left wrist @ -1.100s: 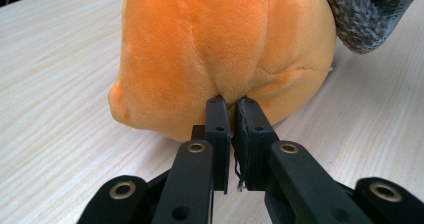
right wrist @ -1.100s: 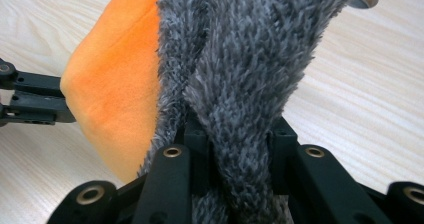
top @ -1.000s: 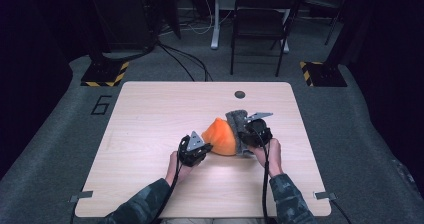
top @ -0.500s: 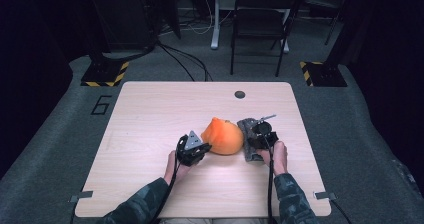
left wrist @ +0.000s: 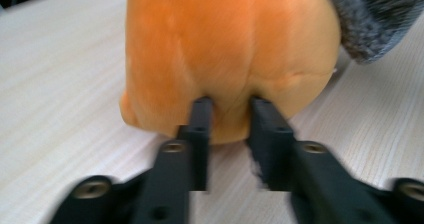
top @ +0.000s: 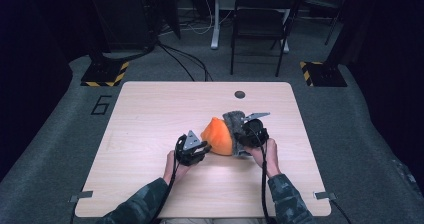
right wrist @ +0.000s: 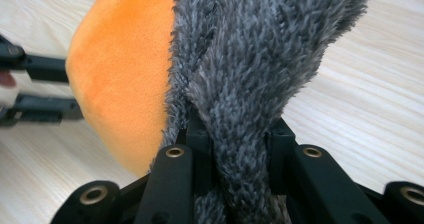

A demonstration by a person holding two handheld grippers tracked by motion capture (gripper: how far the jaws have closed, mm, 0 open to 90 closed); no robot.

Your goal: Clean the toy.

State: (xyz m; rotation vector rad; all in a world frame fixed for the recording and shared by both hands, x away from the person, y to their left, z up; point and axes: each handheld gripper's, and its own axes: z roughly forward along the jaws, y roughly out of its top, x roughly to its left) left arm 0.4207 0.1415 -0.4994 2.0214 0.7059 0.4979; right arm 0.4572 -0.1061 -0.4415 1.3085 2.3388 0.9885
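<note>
A soft orange plush cushion with a grey furry rim (top: 218,135) is lying on the pale wooden tabletop (top: 150,109), a little right of its middle and toward the person's side. In the high view the person's forearms in camouflage sleeves (top: 137,209) are reaching in from the bottom edge, one hand at each side of the cushion.

The left claw (left wrist: 231,106) is sitting at the orange end of the cushion (left wrist: 225,49). Its jaws have just been opening; they are now standing slightly apart, with the tips pushing into the orange fabric and a small fold of it lying between them. Whether the pads are still squeezing that fold is hard to tell.

The right claw (right wrist: 235,129) is pinching the grey furry rim (right wrist: 250,69) at the opposite end, its jaws pressing in tight on a thick ridge of fur. In the right gripper view the other claw is showing far off at the left edge, just beside the orange side.

A small dark round insert (top: 240,94) is sitting in the tabletop near its far edge, well apart from the cushion.
</note>
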